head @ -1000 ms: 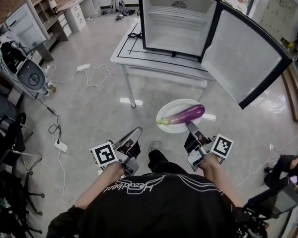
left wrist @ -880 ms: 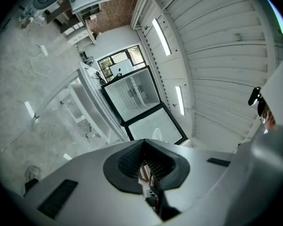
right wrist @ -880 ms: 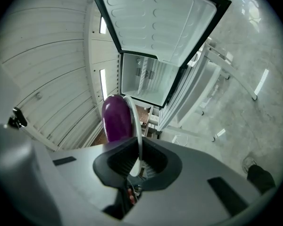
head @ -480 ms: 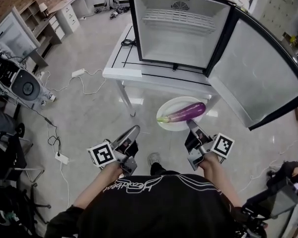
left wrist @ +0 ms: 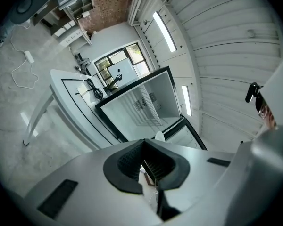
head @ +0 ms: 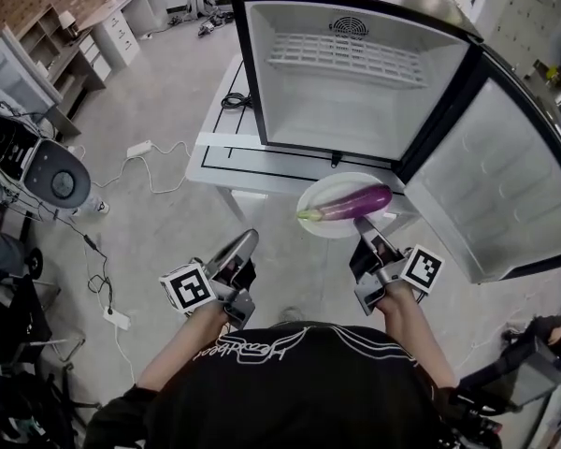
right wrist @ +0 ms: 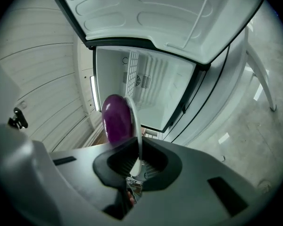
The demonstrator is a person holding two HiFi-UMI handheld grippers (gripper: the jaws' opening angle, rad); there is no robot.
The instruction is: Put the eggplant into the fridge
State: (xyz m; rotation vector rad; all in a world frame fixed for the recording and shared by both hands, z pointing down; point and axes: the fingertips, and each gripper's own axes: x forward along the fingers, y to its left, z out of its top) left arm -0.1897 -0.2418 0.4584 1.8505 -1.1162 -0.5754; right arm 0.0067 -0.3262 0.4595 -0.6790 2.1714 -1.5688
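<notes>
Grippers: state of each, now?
Left gripper: shut, empty.
Right gripper: shut on the rim of the plate; the eggplant lies on it.

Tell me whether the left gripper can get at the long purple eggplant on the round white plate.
Probably yes. The left gripper is empty, and only open air separates it from the long purple eggplant, stem end nearest, on the round white plate that the right gripper clamps.
</notes>
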